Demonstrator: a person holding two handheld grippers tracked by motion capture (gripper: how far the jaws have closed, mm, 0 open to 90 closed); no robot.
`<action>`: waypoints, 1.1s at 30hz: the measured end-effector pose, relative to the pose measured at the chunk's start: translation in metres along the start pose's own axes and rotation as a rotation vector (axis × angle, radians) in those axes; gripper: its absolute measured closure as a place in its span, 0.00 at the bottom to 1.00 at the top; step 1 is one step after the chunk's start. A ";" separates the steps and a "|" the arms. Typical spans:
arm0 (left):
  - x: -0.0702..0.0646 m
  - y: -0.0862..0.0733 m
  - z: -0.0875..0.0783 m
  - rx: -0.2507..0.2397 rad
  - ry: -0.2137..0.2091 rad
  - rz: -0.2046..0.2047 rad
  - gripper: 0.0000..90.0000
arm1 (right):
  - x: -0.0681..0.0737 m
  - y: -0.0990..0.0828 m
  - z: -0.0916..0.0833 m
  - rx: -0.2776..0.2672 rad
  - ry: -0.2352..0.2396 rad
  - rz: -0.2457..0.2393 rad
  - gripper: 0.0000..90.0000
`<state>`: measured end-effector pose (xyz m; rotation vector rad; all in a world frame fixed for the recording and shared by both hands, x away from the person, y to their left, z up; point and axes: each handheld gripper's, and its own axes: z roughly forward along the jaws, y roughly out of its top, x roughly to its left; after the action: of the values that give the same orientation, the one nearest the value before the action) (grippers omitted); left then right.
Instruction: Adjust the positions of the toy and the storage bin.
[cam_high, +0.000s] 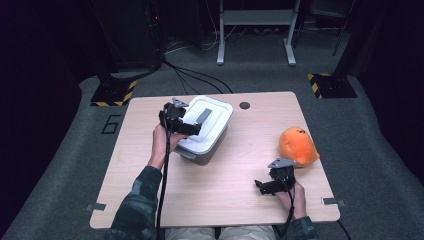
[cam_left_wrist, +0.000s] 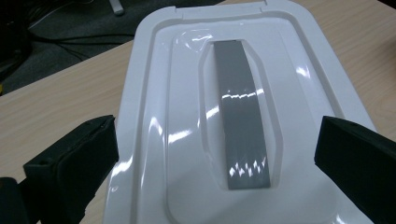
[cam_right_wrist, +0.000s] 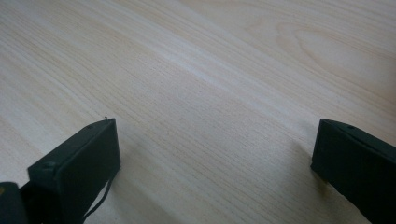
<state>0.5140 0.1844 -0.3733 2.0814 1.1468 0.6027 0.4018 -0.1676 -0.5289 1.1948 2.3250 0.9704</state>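
Observation:
A white lidded box (cam_high: 207, 129) with a grey handle (cam_high: 203, 116) stands on the table's middle left. My left gripper (cam_high: 192, 129) hovers over its near-left part, open. In the left gripper view the lid (cam_left_wrist: 154, 121) and its grey handle (cam_left_wrist: 243, 116) lie between the spread jaws, which touch nothing. An orange soft object (cam_high: 297, 146) rests at the right side of the table. My right gripper (cam_high: 260, 187) sits low over the wood near the front right, open, with bare tabletop (cam_right_wrist: 210, 93) between its jaws.
The wooden table (cam_high: 150, 170) has a dark round hole (cam_high: 244, 105) near its far edge. Grey carpet surrounds it, with cables, a stand base with yellow-black tape (cam_high: 114, 93) and another (cam_high: 331, 85) beyond.

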 end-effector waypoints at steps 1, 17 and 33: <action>0.000 0.002 0.003 0.005 0.003 0.005 0.00 | 0.000 0.000 0.000 -0.002 0.000 0.000 0.00; -0.011 0.011 0.033 0.011 -0.045 0.081 0.55 | -0.001 0.000 0.000 -0.005 -0.002 0.001 0.02; -0.014 0.010 0.033 0.002 -0.021 0.094 0.71 | -0.001 0.000 0.000 -0.015 -0.011 0.008 0.04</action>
<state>0.5345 0.1574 -0.3888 2.1478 1.0430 0.6220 0.4019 -0.1689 -0.5290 1.2013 2.3021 0.9807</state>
